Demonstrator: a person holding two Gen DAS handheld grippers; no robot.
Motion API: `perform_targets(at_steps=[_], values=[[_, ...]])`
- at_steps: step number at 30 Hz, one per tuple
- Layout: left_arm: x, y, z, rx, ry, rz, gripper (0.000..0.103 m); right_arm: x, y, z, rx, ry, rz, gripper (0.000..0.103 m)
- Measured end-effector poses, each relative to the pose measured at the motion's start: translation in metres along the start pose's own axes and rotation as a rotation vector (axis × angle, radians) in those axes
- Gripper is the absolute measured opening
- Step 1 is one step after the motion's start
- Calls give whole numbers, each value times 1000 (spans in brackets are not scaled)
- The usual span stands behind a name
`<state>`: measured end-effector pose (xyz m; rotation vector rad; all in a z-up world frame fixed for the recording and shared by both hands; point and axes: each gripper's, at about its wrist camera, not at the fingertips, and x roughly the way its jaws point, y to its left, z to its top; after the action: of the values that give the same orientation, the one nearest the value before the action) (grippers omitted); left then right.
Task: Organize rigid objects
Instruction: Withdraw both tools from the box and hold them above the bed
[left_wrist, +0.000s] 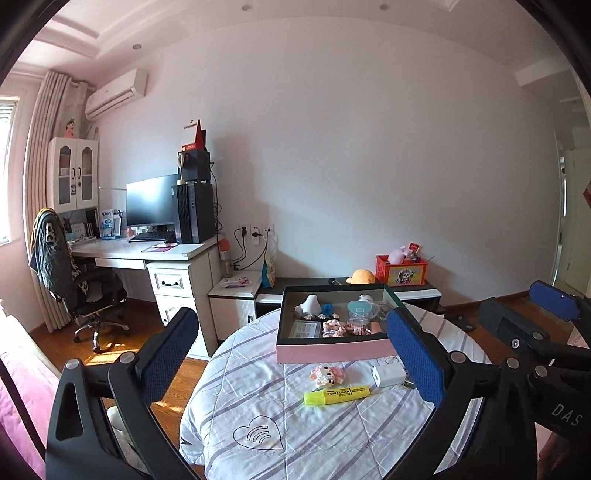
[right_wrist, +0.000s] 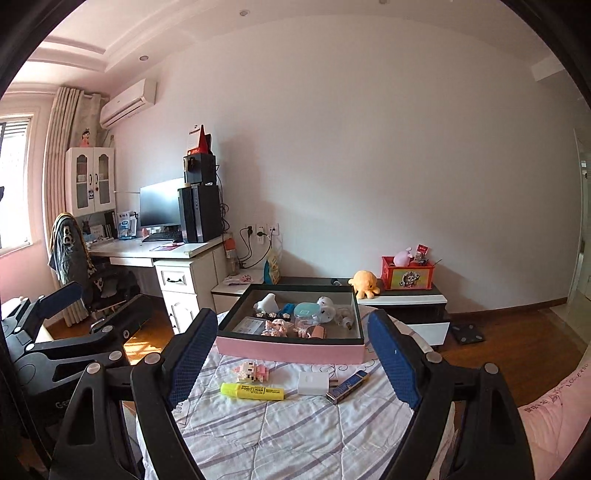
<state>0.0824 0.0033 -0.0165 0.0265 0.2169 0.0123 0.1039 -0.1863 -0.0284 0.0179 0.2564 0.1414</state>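
Both the left gripper (left_wrist: 295, 360) and right gripper (right_wrist: 291, 360) hang wide and empty above the quilted table (right_wrist: 258, 435). The yellow highlighter (right_wrist: 252, 391) lies near its centre, before the pink box (right_wrist: 288, 351); the slim bar (right_wrist: 346, 386), possibly a harmonica, might slide off the right edge if nudged

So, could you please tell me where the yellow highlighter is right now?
In both wrist views the highlighter lies on the striped quilt in front of the pink box, just below the pink block toy and left of the white charger.
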Motion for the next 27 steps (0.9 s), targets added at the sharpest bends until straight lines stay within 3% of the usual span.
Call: perform_targets(at_steps=[7,17,27], values=[[-19,-6,3,10,-29,-16,103,-31,-1,0,-3,-34,-30,85],[-27,-13,3,15,-33,-31,103,-43,-7,0,9,-41,-50,85],[3,-18,-7,27,28,-30,103,-28,-10,-7,26,0,-50,85]])
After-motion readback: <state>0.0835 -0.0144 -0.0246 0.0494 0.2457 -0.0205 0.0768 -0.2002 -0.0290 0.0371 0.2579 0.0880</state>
